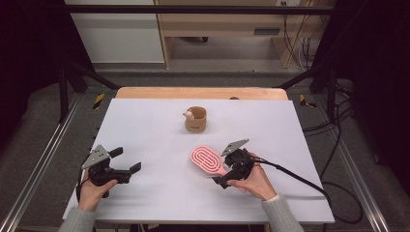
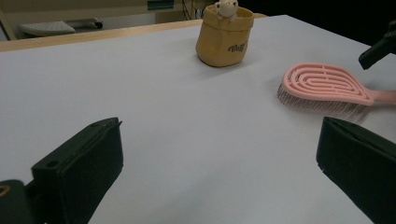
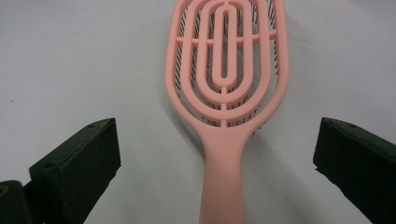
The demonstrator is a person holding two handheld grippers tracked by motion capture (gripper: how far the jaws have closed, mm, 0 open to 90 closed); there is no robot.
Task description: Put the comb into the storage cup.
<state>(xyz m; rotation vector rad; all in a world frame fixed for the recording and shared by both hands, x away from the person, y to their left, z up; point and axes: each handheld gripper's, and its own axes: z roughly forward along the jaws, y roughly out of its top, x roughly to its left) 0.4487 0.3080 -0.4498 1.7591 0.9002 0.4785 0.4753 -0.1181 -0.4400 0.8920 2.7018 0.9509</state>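
Right gripper view: the right gripper (image 3: 219, 163) straddles the handle of a pink hairbrush (image 3: 226, 79) lying bristles-down on the white table (image 1: 145, 125), jaws wide apart. The left gripper (image 1: 126, 160) waits empty, jaws spread. Closing off-centre could likely nudge the slim handle aside and spin the brush.

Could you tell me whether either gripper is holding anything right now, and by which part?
Nothing is held. The right gripper stands open astride the handle of the pink plastic hairbrush; the left gripper is open too.
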